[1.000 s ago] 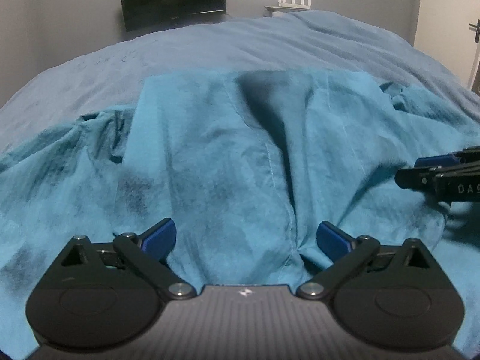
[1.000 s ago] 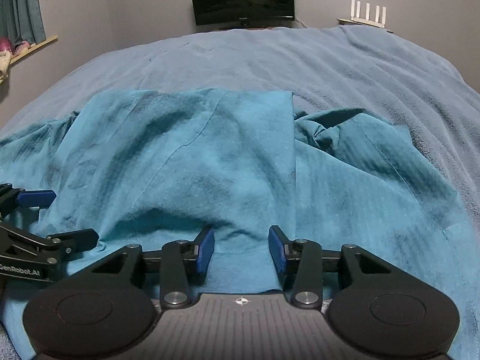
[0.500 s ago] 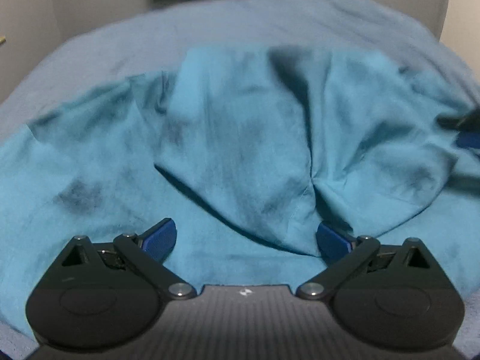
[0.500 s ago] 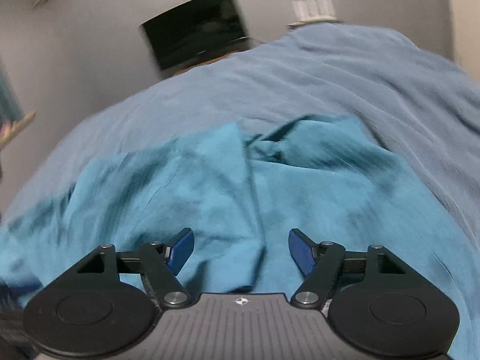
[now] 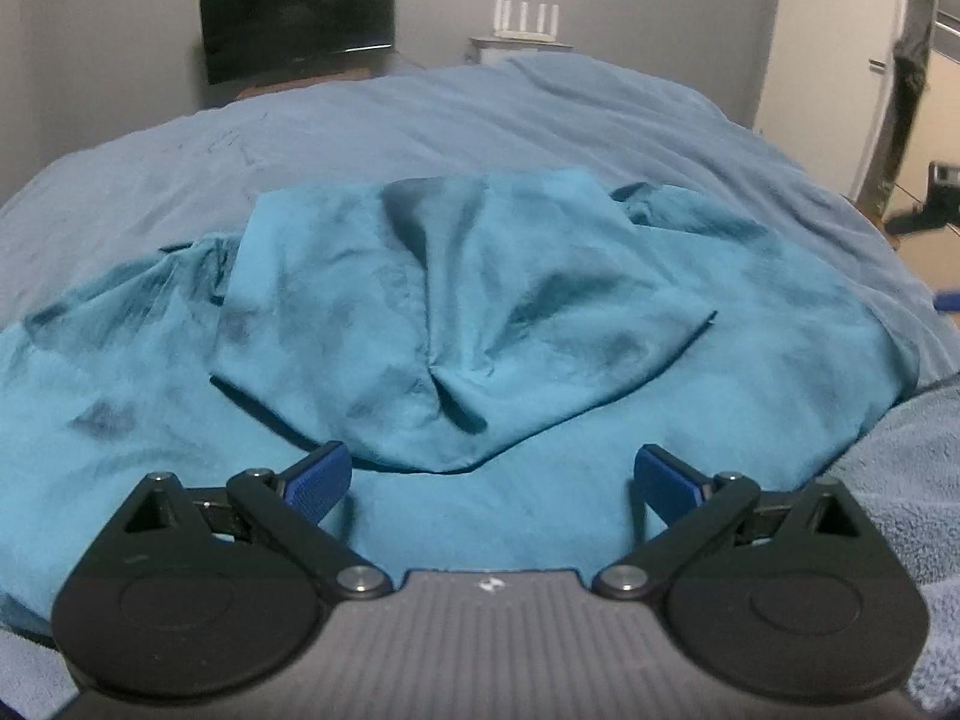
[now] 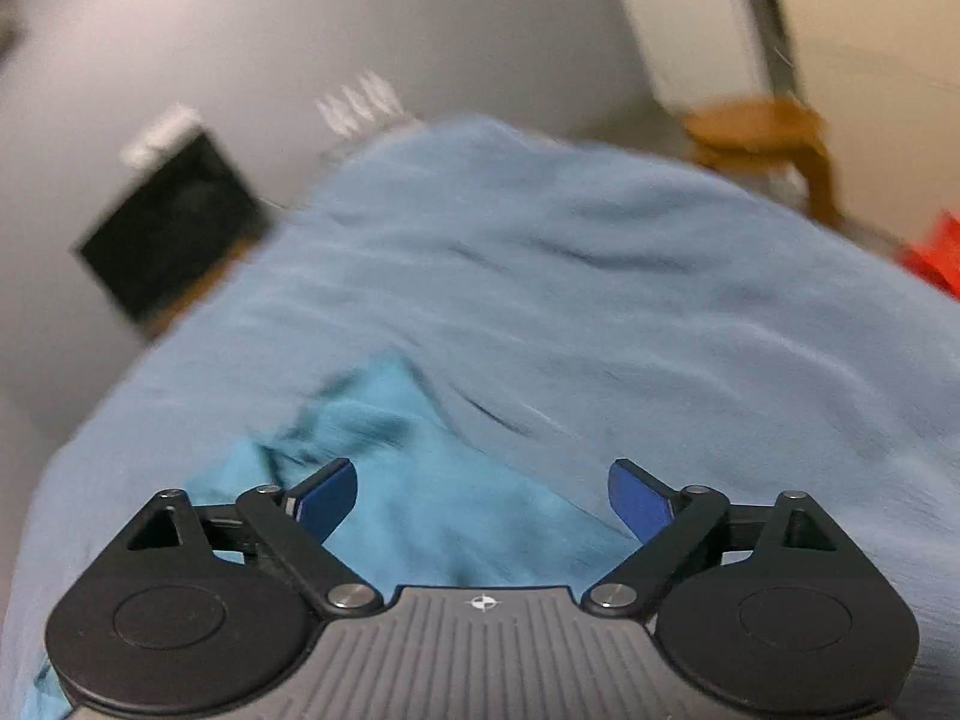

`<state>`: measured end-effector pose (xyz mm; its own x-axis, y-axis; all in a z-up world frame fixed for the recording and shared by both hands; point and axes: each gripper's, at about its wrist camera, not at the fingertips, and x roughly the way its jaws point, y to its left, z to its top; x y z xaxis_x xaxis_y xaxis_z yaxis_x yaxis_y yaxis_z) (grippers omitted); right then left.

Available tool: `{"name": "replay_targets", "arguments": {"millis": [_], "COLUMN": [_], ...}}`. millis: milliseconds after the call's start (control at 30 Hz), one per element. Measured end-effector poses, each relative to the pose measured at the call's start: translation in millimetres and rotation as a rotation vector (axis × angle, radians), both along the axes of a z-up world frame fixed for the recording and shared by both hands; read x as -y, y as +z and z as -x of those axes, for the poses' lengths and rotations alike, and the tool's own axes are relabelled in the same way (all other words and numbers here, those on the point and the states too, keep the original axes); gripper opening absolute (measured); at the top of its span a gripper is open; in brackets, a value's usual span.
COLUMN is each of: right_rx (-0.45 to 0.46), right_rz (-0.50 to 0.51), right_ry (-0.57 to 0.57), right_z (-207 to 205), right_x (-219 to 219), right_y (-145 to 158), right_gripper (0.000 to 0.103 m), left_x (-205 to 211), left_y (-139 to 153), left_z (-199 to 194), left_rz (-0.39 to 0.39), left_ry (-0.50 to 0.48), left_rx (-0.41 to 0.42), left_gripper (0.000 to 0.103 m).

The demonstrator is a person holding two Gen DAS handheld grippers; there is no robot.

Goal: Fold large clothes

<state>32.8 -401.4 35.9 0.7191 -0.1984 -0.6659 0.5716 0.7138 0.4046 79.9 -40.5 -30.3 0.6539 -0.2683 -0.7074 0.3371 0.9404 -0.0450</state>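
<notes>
Garment: a teal garment is spread on the blue bedspread, crumpled; its exact type cannot be told
Long axis: the garment is stretched crosswise over the bedspread, left to right in the left wrist view; a folded flap is laid over its middle, the flap's point turned toward the near edge
Edges: bare bedspread is seen beyond the garment's far edge and to its right; a dark monitor stands past the bedspread's far end
Look: teal cloth mottled with darker patches; creased along a centre seam
Left gripper: fingers held wide apart above the garment; nothing is pinched
Right gripper: jaws are opening; garment lies below, unclamped; view blurred
</notes>
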Motion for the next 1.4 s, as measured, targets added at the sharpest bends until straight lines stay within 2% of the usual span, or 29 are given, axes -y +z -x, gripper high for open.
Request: {"name": "replay_targets", "arguments": {"millis": [67, 133, 200, 333, 433, 500, 600, 733, 800, 867, 900, 933, 967, 1000, 1033, 1067, 1133, 1167, 1233, 1300, 1400], "right_rx": [-0.149, -0.25, -0.292, -0.443, -0.48, -0.465, -0.394, -0.232, -0.14, -0.022, 0.011, 0.033, 0.046, 0.061, 0.082, 0.119, 0.218, 0.268, 0.301, 0.296, 0.205], "right_rz": [-0.089, -0.167, -0.243, -0.255, -0.288, -0.336, -0.445, -0.564, -0.57, -0.569, -0.562, -0.551, -0.54, -0.532, -0.522, -0.505, -0.444, -0.372, -0.255, -0.296, -0.438], "right_ry": [-0.01, 0.018, 0.056, 0.123, 0.143, 0.141, 0.109, 0.002, -0.059, -0.103, -0.108, -0.102, -0.099, -0.102, -0.098, -0.078, -0.011, 0.052, 0.142, 0.139, 0.032], "right_z": [-4.5, -8.6, -11.5, -29.9, -40.9, -44.4, -45.9, -38.8, -32.9, -23.7, -21.1, -20.5, -19.3, -18.0, -16.2, -12.3, -5.6, -1.7, 1.3, -0.6, -11.3], "right_x": [15.3, 23.4, 27.8, 16.7, 6.4, 4.8, -0.5, -1.2, -0.4, -1.5, -3.1, -5.0, -5.5, -6.7, -8.3, -9.9, -21.7, -32.3, -49.7, -50.7, -31.7], "right_y": [-5.0, -13.8, -21.6, -32.2, -38.0, -42.9, -55.2, -72.4, -73.8, -71.6, -69.6, -67.5, -66.3, -64.9, -63.3, -59.6, -48.5, -39.4, -24.0, -26.2, -46.5], "right_gripper": [0.094, 0.094, 0.095, 0.1, 0.103, 0.103, 0.103, 0.102, 0.098, 0.087, 0.083, 0.075, 0.062, 0.055, 0.035, 0.022, 0.013, 0.013, 0.013, 0.014, 0.038], "left_x": [-1.0, -2.8, -6.9, -15.1, -18.3, -19.6, -21.0, -24.6, -27.3, -27.6, -27.1, -26.7, -26.1, -25.4, -24.8, -24.1, -22.7, -22.8, -22.4, -21.1, -17.2], "left_y": [-0.5, 0.0, 0.3, -0.6, 0.7, 1.4, 0.8, 0.5, 0.8, 0.2, -0.2, -0.9, -1.1, -1.5, -2.1, -2.4, -2.3, -2.1, -1.9, -3.3, -4.7], "left_z": [2.1, 1.1, -1.0, -5.1, -3.9, -2.9, -2.5, -2.7, -3.0, -3.3, -3.5, -3.2, -3.2, -3.0, -2.5, -1.9, -0.2, 0.7, 1.9, 1.8, -0.5], "left_rz": [0.002, 0.012, 0.029, 0.06, 0.074, 0.082, 0.09, 0.108, 0.119, 0.12, 0.117, 0.114, 0.111, 0.107, 0.103, 0.099, 0.094, 0.093, 0.095, 0.089, 0.075], "left_ry": [0.003, 0.012, 0.027, 0.052, 0.056, 0.053, 0.056, 0.073, 0.084, 0.09, 0.09, 0.09, 0.088, 0.088, 0.088, 0.088, 0.09, 0.092, 0.095, 0.098, 0.104], "left_rx": [-0.002, -0.006, -0.007, -0.003, 0.005, 0.009, 0.012, 0.004, -0.001, -0.006, -0.009, -0.009, -0.01, -0.011, -0.011, -0.01, -0.006, -0.005, -0.004, -0.011, -0.025], "left_gripper": [0.101, 0.101, 0.101, 0.101, 0.101, 0.101, 0.101, 0.101, 0.101, 0.101, 0.101, 0.101, 0.101, 0.101, 0.101, 0.101, 0.101, 0.101, 0.101, 0.101, 0.101]}}
